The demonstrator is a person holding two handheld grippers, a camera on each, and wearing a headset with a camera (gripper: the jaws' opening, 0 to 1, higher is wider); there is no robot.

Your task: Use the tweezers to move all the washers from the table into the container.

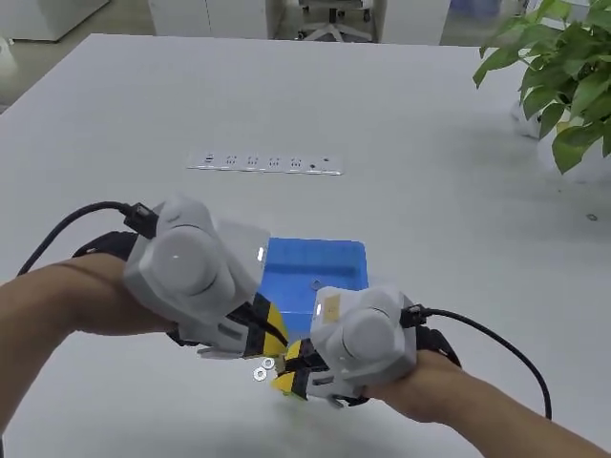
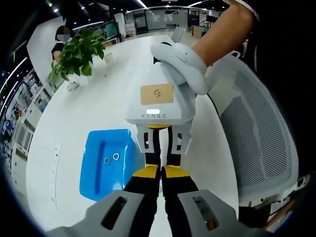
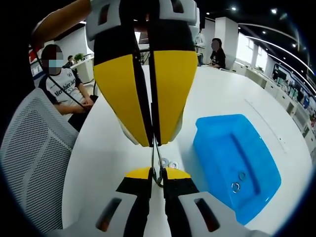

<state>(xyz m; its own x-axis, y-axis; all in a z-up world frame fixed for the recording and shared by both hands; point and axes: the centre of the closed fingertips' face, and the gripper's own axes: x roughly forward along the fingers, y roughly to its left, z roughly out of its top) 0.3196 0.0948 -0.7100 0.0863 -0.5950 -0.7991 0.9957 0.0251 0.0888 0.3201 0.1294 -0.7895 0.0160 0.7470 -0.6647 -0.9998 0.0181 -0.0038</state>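
I had left gripper (image 3: 152, 142) and right gripper (image 3: 157, 174) both clamped on the tweezers (image 3: 155, 158), presumably for steadiness, tips by the loose washers (image 3: 169, 163) beside the blue container (image 3: 217, 133).

Table layout
Two washers (image 2: 107, 160) lay in the container (image 1: 315, 272); loose washers (image 1: 260, 374) lay on the table (image 1: 430, 143) before it.

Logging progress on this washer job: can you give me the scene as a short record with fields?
Container: blue, open-topped
Washers inside: two
Loose washers: two, on table by the jaws
Tweezers: held between both grippers
Left gripper: shut on tweezers
Right gripper: shut on tweezers
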